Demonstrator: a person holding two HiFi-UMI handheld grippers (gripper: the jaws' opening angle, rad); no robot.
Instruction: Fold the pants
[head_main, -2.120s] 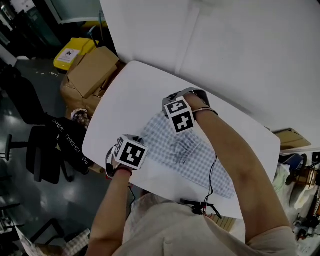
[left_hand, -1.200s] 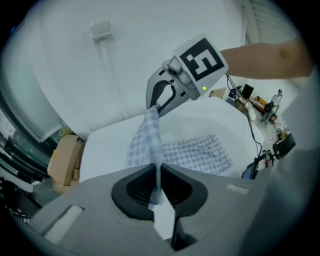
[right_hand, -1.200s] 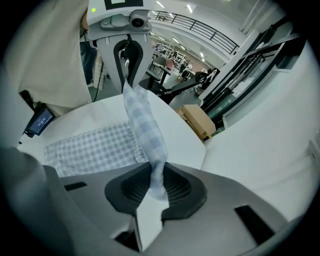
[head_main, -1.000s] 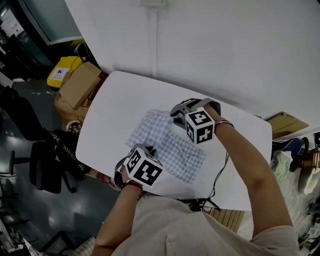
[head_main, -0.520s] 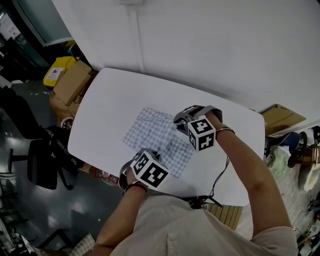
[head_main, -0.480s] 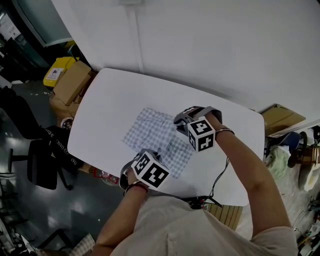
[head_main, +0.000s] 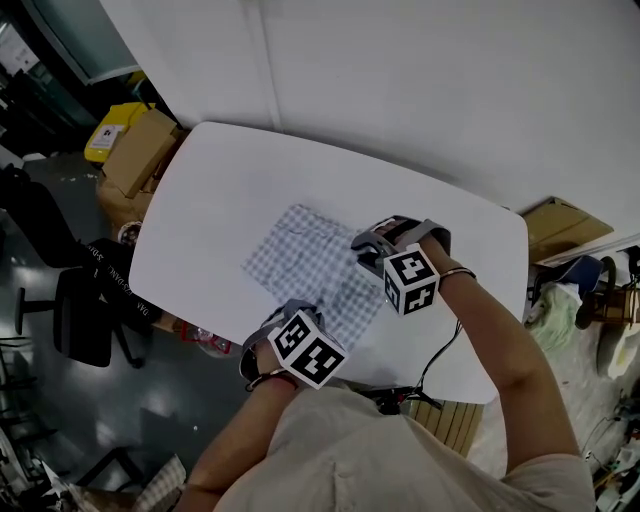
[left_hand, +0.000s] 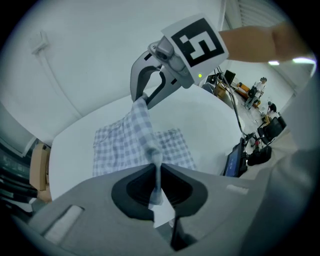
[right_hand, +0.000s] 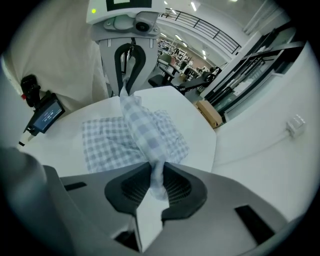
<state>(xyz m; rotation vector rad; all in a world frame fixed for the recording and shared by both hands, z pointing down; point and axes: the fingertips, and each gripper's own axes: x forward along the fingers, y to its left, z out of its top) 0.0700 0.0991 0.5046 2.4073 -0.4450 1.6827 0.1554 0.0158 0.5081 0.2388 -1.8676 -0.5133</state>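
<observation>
White table (head_main: 220, 170) with round corners fills the middle of the head view, and the checked pants (head_main: 300, 250) lie on it, partly flat and partly lifted. The left gripper (head_main: 285, 315) is almost closed and pinches a thin bit of the pants. The right gripper (head_main: 368, 248) is a little wider and squeezes a thicker bunch of the same cloth. The held edge hangs between the two grippers and runs from 7 o'clock to 1 o'clock in the head view. The flat part of the pants lies at about 10 o'clock from that edge. So I think the next move turns on that side: the held edge has to go over toward 10 o'clock to lay one half on the other. Neither hand is nearer, since each holds one end of the edge, so they likely need to go together. From above the cubes hide the pinch, so the head view cannot show the cloth in the jaws. Each gripper view shows it plainly, with cloth going right down between the pads. The left gripper view also shows the cloth rising off the table up to the right gripper. Only the head view shows the whole table, the cardboard boxes (head_main: 140, 160) at 10 o'clock and the dark chair (head_main: 75, 310) at 9 o'clock.
</observation>
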